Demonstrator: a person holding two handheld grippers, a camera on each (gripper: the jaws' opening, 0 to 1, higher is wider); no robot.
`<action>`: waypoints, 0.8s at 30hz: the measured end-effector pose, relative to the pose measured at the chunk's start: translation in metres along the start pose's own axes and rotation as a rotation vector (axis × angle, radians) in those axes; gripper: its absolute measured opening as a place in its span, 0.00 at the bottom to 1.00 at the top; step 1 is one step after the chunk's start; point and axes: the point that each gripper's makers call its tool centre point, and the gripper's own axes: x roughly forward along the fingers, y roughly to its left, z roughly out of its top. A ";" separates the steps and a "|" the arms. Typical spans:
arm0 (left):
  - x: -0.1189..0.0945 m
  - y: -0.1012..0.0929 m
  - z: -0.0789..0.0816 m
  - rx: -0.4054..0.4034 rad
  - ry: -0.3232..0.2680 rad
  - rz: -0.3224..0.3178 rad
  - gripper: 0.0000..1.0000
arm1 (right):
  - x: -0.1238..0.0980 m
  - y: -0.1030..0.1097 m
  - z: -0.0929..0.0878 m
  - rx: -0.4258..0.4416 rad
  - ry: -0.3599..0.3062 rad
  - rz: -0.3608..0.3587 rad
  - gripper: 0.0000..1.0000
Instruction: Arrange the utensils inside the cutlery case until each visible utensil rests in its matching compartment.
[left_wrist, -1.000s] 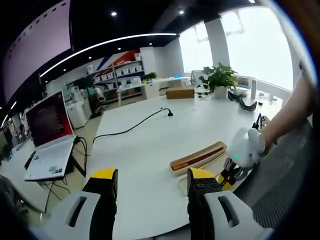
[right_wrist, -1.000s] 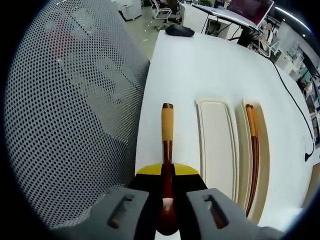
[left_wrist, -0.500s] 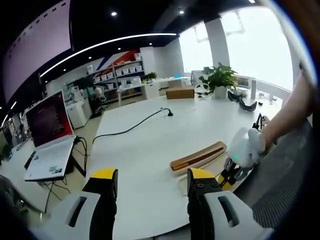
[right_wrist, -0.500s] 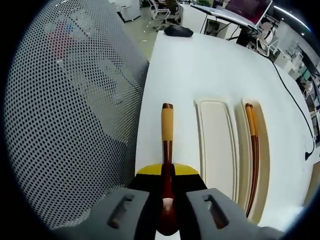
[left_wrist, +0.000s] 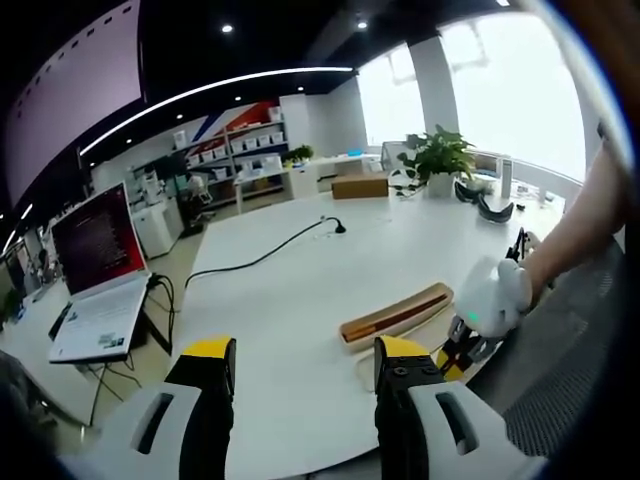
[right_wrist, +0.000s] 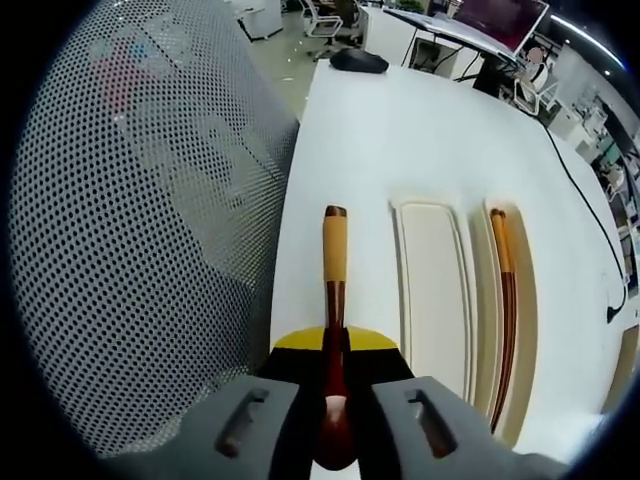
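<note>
Here, your white desk (left_wrist: 300, 290) stretches wide in the left gripper view, with bare surface from its near edge out to the far end, where a potted plant (left_wrist: 438, 160) stands. A black cable (left_wrist: 262, 255) runs across its middle, well apart from the cutlery case (left_wrist: 398, 313). A laptop (left_wrist: 95, 270) sits open on a separate surface off the desk's left edge.

In the right gripper view a perforated mesh chair back (right_wrist: 130, 210) stands just beside the desk's long edge (right_wrist: 290, 210), so you have little room on that side. Past the case the desk lies open up to a dark computer mouse (right_wrist: 358, 62) at its far end.

The cutlery case (right_wrist: 440, 300) shows two long compartments side by side. The nearer one (right_wrist: 432, 290) is empty; the farther one holds one pair of dark brown chopsticks with tan handles (right_wrist: 505, 310), lying lengthwise.

Your right tool (right_wrist: 335, 375) is clamped on one utensil with a dark red stem and a yellow handle (right_wrist: 334, 270), pointing away over the bare strip of desk between the edge and the case, beside the empty compartment. What kind of utensil it is, you cannot tell.

Your left tool (left_wrist: 300, 365) has its jaws spread wide with nothing between them, above the near desk edge. Your right hand in a white glove (left_wrist: 490, 295) holds the other tool by the case's end.
</note>
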 end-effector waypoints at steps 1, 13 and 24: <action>0.000 0.000 0.000 0.003 -0.002 0.001 0.57 | 0.000 0.000 0.000 0.001 0.002 0.000 0.02; 0.000 0.000 0.001 0.001 -0.001 0.000 0.57 | 0.000 -0.001 0.000 -0.003 0.023 -0.012 0.02; 0.000 0.001 0.000 -0.001 -0.002 0.003 0.57 | -0.002 -0.005 -0.003 -0.017 0.050 -0.025 0.01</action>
